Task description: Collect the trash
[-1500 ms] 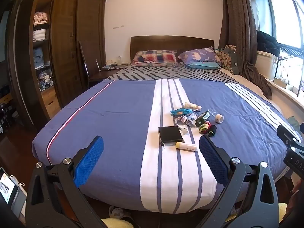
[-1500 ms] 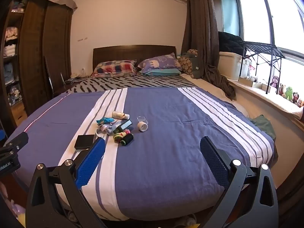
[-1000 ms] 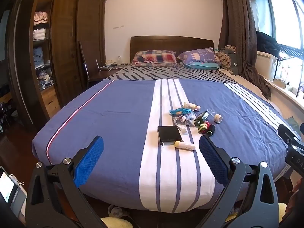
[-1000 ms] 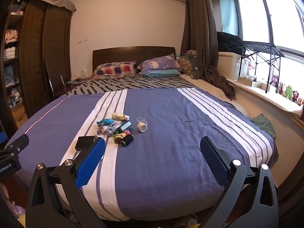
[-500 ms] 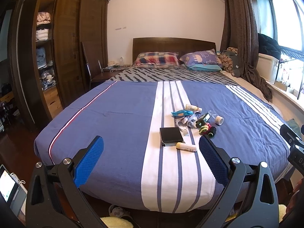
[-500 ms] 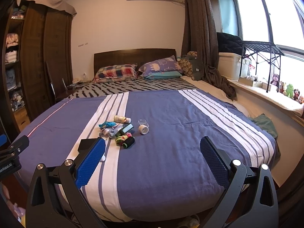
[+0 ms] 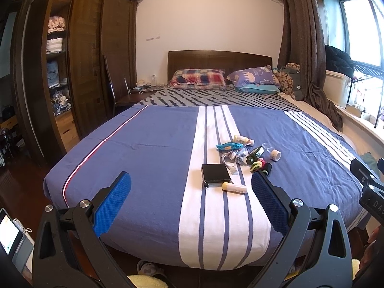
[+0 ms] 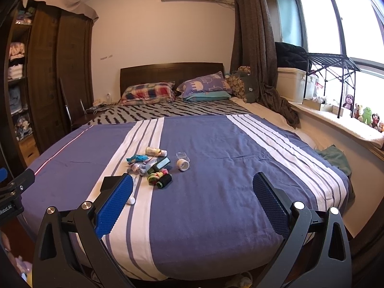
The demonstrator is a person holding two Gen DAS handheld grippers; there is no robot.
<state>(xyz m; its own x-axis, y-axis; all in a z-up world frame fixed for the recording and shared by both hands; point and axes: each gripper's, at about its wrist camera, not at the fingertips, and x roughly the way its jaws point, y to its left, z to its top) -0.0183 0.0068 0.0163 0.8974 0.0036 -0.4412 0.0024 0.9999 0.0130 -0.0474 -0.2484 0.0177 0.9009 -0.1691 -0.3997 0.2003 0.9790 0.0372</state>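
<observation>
Trash sits in a loose heap: blue wrapper [image 7: 228, 146], small yellowish bottle [image 7: 243, 140] on its side, crumpled packets [image 7: 236, 155], all lying beyond the left gripper's [image 7: 189, 200] right finger, well apart, on the bedspread's white stripe.

- Ahead of me, a bed [image 7: 153, 144] with blue striped cover and dark headboard [image 7: 219, 60].
- Tall wooden wardrobe [image 7: 79, 72] on my left.
- Daylight through the window [image 8: 319, 21], brown curtain [image 8: 254, 48] beside it.

My left gripper [image 7: 189, 204] and right gripper [image 8: 192, 205]: black frames, 2 blue textured pads each, silver screws at lower corners.
</observation>
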